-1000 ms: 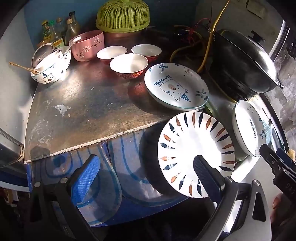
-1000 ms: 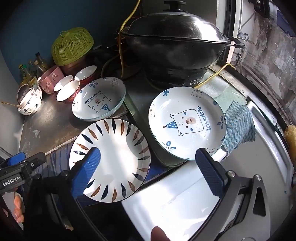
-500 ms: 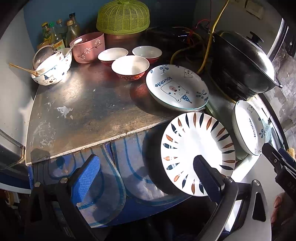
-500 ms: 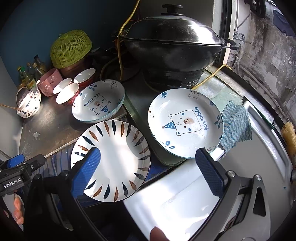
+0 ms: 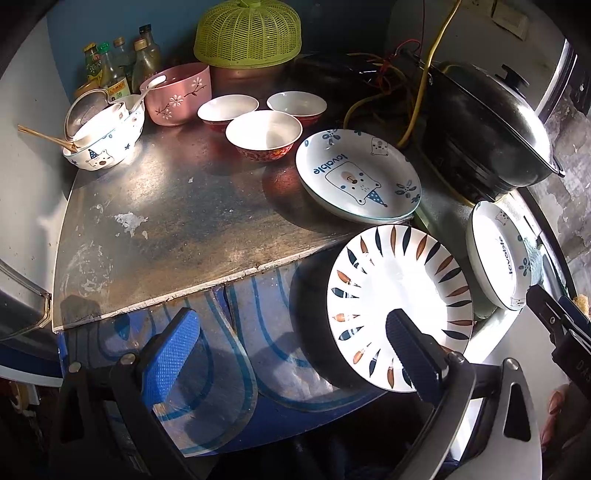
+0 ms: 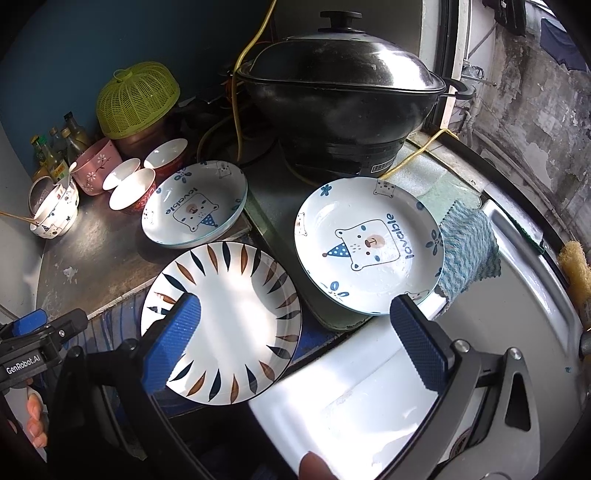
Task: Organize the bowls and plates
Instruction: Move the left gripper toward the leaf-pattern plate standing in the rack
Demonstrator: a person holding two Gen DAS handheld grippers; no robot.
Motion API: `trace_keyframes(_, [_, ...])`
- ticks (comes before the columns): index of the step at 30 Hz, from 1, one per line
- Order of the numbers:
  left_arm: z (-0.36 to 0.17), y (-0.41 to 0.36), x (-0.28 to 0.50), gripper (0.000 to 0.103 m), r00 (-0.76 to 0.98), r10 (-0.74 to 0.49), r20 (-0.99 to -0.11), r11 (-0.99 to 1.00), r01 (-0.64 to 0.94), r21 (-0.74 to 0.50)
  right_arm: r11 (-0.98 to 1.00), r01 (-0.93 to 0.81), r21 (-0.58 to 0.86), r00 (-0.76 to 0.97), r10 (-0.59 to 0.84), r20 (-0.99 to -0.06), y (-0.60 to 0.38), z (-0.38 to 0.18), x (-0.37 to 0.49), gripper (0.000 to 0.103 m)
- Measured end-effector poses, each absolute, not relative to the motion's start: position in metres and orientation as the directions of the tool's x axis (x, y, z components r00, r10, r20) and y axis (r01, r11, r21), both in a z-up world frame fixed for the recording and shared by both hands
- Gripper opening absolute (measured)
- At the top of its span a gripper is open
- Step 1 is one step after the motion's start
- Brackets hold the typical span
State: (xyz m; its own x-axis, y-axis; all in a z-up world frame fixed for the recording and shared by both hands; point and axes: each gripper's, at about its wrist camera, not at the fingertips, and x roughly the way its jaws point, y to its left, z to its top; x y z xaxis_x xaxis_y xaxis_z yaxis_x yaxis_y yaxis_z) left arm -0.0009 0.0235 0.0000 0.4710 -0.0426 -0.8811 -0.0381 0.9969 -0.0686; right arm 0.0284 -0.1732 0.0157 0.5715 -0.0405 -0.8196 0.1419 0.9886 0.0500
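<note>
A leaf-pattern plate lies at the front on a blue patterned surface. A bear plate sits on the metal counter behind it. A second bear plate rests beside the sink. Three white bowls stand in front of a pink bowl. Stacked bear bowls stand at the counter's left. My left gripper is open and empty, its right finger over the leaf plate. My right gripper is open and empty above the plates' front edges.
A large black lidded pot stands at the back right with yellow cable beside it. A green mesh cover and bottles line the back wall. A blue cloth and the sink are to the right.
Both views have shifted slightly; the plates sit a little further right and lower in the left wrist view. No object has moved; both grippers stay open.
</note>
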Motion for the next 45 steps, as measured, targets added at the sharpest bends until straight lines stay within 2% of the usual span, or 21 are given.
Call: trace_keyframes(45, [-0.004, 0.025, 0.010, 0.102, 0.463, -0.041, -0.886, 0.997, -0.033, -0.064, 0.984, 0.172, 0.056, 0.565, -0.052, -0.824, -0.178, 0.012, 0.036, 0.103])
